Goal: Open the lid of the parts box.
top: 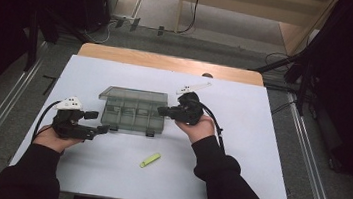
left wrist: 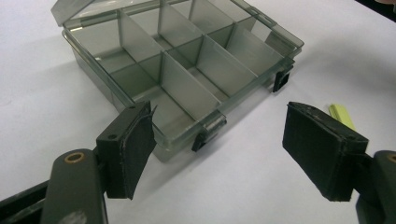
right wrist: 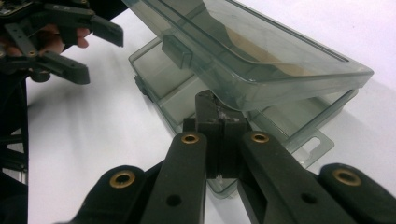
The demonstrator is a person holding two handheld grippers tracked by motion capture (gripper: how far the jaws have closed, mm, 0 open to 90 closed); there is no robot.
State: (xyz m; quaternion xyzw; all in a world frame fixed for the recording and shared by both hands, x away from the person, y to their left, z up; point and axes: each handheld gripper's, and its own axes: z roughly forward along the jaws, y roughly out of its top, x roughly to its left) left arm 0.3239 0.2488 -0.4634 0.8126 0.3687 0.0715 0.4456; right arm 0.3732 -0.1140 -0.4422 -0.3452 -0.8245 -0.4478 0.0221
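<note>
Right gripper (right wrist: 219, 140), jaws closed, apparently props the smoky clear plastic compartment box's (top: 132, 114) lid (right wrist: 261, 56) partly raised; left gripper (left wrist: 224, 154) gapes empty, compartments unfilled.

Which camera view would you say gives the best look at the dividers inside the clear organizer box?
The left gripper view: it looks straight into the organizer box, showing each divider. The high view shows the box small, its compartments faint. In the right gripper view the raised lid covers most of the interior.
</note>
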